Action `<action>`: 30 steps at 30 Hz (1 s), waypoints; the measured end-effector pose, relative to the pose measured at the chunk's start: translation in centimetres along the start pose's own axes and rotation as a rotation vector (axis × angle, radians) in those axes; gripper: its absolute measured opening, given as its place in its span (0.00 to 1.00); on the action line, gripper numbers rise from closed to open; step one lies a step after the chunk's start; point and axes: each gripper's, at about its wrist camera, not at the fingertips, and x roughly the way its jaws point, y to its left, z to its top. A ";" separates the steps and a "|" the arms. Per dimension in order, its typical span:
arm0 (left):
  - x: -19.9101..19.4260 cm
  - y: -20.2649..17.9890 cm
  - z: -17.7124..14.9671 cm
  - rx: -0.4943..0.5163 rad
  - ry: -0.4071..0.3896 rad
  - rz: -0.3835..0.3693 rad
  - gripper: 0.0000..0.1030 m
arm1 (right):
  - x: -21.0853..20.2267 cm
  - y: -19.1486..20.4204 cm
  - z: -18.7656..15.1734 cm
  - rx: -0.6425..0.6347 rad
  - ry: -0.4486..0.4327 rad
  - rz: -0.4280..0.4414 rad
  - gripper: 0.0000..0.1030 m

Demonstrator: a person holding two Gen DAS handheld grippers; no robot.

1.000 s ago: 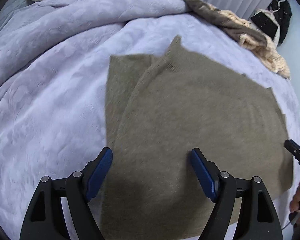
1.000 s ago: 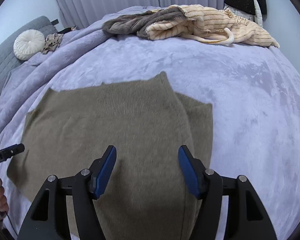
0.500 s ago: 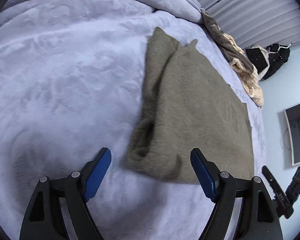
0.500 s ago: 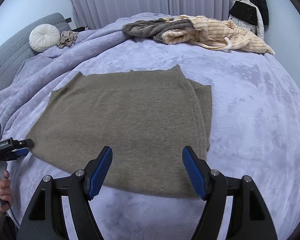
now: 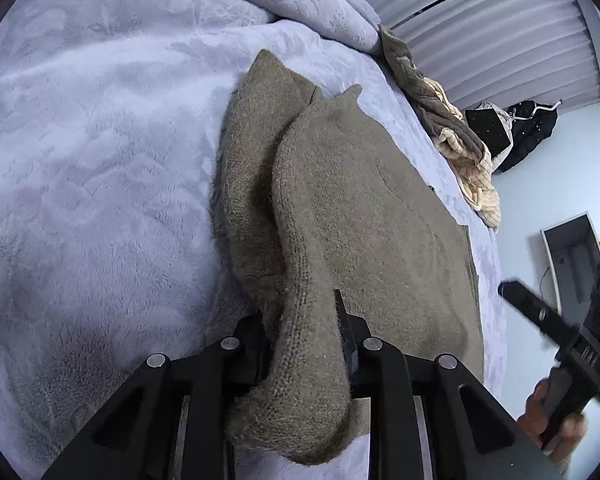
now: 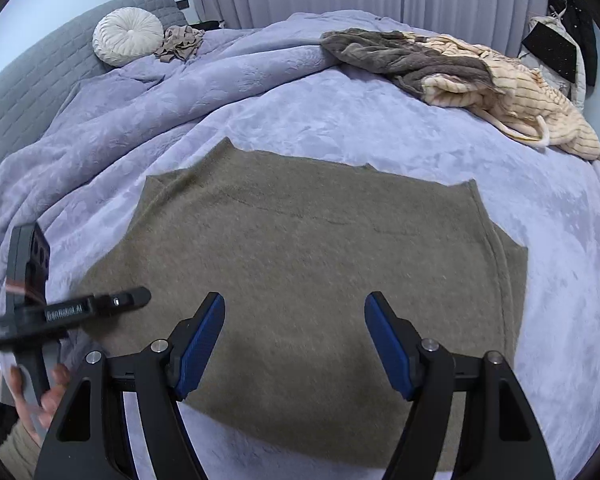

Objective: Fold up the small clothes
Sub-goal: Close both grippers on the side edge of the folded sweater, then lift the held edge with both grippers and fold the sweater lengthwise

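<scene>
Left gripper (image 5: 306,344): jaws pressed together, pinching a bunched corner of the olive-brown fuzzy knit sweater (image 5: 364,216). Ribbed hem edge runs straight into the jaws; a thick rolled lump of knit hangs over the near side of the fingers. Pads are buried in fabric.

Right gripper (image 6: 294,344): jaws spread wide, blue textured pads (image 6: 198,346) bare, hovering above the sweater's (image 6: 300,264) near edge, holding nothing.

Sweater lies on the lavender plush embossed bedspread (image 6: 340,112), mostly flat, nap short and felty. In the right wrist view its far edge is straight with small pointed corners; the right side shows a folded-under layer with a stitched seam. In the left wrist view, the folded strip sits beside the main panel, with a raised crease between them.

Open bedspread (image 5: 92,160) surrounds the sweater on the far and both lateral sides. Well apart, near the far bed edge: a grey and cream striped crumpled garment pile (image 6: 460,68). Round white pleated cushion (image 6: 128,36) sits against the grey quilted headboard (image 6: 32,80), with a small beige crumpled cloth (image 6: 182,42) just beside it.
</scene>
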 end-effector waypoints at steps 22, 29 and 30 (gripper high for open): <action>-0.4 -4.1 -1.6 0.285 -0.122 0.258 0.24 | 22.0 18.8 11.7 -0.181 0.593 -0.142 0.53; -2.2 -7.9 -1.2 0.347 -0.126 0.258 0.22 | 16.5 15.0 12.7 -0.179 0.532 0.004 0.15; -2.5 -8.4 -1.4 0.356 -0.125 0.261 0.22 | 15.7 14.6 12.8 -0.180 0.519 0.018 0.15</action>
